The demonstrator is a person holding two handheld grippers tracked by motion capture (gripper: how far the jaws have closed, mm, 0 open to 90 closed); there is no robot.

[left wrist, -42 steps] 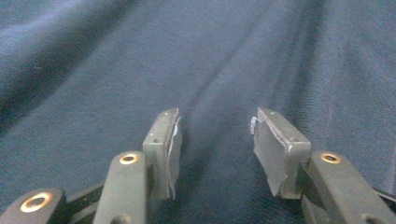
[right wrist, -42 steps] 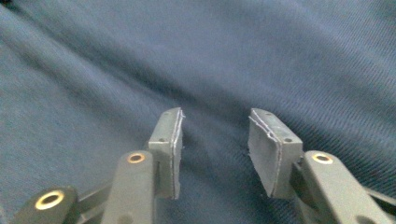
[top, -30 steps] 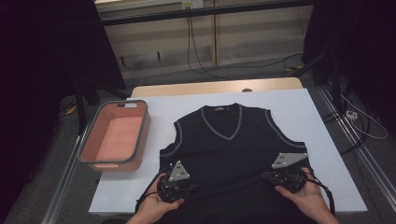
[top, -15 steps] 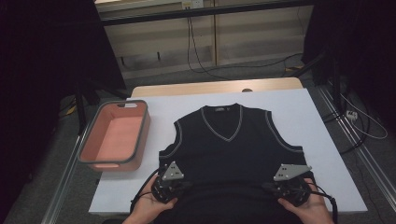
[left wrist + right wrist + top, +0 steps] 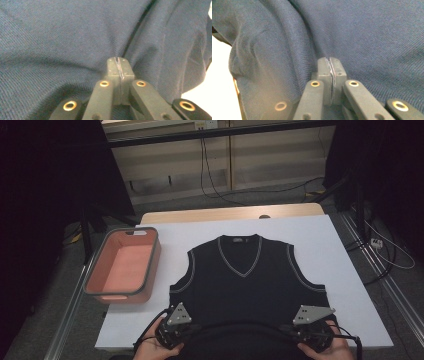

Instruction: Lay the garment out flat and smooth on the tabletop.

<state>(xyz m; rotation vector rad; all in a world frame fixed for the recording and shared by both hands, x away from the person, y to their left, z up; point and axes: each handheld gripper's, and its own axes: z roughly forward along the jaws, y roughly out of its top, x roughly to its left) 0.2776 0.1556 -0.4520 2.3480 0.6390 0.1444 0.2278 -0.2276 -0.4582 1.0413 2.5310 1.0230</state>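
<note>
On table, vest (image 5: 245, 285) collar faces away.

- Dark navy knitted sleeveless V-neck vest (image 5: 247, 287) with pale grey trim at neckline and armholes: lies flat, front up, on the white surface (image 5: 350, 250), neckline toward the far edge.
- Hem: bunched at the near edge.

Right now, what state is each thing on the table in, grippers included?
Vest: spread flat, front up, neck away from the person, hem at the near edge.
Basket: upright, nothing in it, left of the vest.
Left gripper: jaws shut, at the vest's hem.
Right gripper: jaws shut, at the vest's hem.
</note>
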